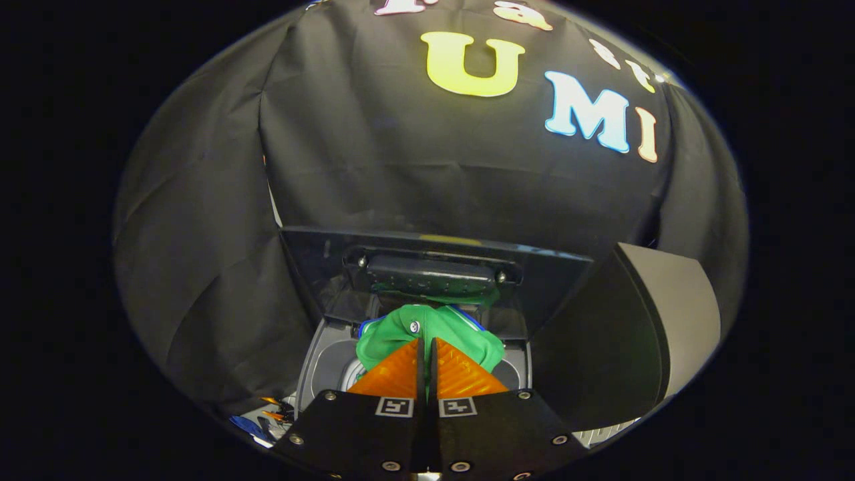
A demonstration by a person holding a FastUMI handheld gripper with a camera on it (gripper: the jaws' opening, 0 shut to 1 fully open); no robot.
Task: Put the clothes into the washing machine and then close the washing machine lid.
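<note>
close above washer (320,361), facing down

The gripper (427,342) is seen nearly closed, its orange fingers (394,374) pinched on a green garment (427,327). The garment is held above the open washing machine (320,361). The lid (434,260) is raised upright behind it.

You have one green garment (427,334), one washing machine (320,364), one raised lid (427,257), one tool (427,357) with two orange fingers (394,374).
</note>
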